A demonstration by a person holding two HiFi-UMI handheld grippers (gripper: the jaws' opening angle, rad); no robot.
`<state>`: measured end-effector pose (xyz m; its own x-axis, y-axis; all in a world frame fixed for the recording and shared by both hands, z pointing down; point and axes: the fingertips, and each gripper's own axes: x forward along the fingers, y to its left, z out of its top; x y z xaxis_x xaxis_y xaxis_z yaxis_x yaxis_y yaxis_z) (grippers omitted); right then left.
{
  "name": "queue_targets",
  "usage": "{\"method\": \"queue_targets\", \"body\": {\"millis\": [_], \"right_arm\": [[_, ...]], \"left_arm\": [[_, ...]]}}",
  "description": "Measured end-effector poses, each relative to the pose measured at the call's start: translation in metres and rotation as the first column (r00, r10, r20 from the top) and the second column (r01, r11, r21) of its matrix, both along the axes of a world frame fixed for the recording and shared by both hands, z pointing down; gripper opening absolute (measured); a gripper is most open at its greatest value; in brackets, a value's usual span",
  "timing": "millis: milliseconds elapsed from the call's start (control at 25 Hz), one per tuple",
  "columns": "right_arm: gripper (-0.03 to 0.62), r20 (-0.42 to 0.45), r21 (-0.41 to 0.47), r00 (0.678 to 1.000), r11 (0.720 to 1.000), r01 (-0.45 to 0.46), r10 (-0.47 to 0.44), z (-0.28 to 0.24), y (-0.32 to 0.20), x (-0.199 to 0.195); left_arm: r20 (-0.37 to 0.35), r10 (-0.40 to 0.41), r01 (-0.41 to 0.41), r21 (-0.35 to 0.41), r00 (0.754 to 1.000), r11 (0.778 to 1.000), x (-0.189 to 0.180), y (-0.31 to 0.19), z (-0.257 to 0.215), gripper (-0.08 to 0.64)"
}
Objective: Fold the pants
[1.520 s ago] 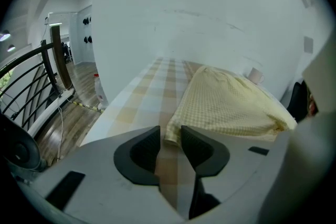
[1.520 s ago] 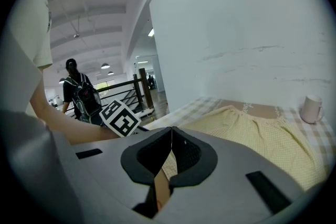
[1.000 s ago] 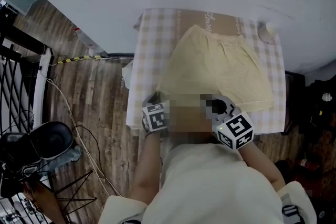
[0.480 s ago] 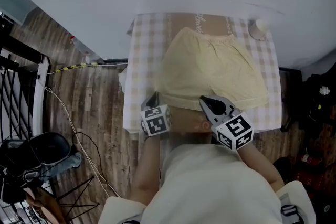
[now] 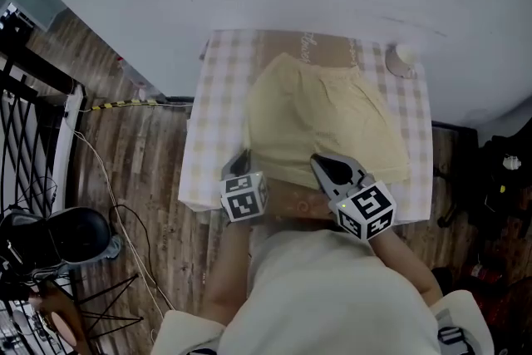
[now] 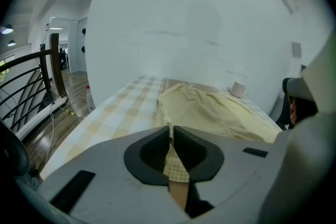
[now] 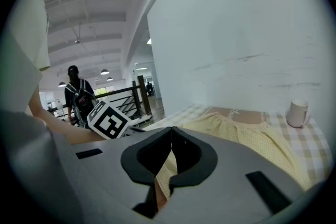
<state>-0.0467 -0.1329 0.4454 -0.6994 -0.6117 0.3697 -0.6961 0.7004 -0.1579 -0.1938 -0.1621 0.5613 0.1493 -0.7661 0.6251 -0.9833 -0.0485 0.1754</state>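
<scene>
My left gripper jaws have just been closing and are pinching the near hem of the pants. My right gripper is clamping that hem too, pads nearly touching. The pants are lying on the checked table. I'm judging the cloth light and limp, so the hem corners are the hold.

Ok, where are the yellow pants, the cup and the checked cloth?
yellow pants [image 5: 324, 120], head view, middle of the fabric.
cup [image 7: 297, 113], right gripper view, its side wall.
checked cloth [image 5: 216, 129], head view, bare part left of the pants.
</scene>
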Motion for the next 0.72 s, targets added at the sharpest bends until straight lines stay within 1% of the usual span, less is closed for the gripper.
{"method": "queue_targets", "body": {"millis": [200,320,520,720], "right_arm": [[0.000,0.020,0.010,1.000,1.000,-0.006,0.006,-0.010,-0.006,0.035],[0.000,0.031,0.013,1.000,1.000,-0.003,0.003,-0.014,-0.007,0.053],[0.000,0.049,0.016,0.999,1.000,-0.011,0.010,-0.017,-0.011,0.085],[0.000,0.058,0.013,0.998,1.000,-0.028,0.027,-0.018,-0.017,0.119]], "left_arm": [[0.000,0.003,-0.003,0.015,1.000,1.000,0.032,0.000,-0.009,0.025],[-0.012,0.008,-0.008,0.019,1.000,1.000,0.055,-0.001,-0.019,0.025],[-0.021,0.034,-0.033,0.040,0.999,0.999,0.096,-0.003,-0.031,0.025],[-0.071,0.047,-0.043,0.057,0.996,0.997,0.135,-0.004,-0.040,0.025]]}}
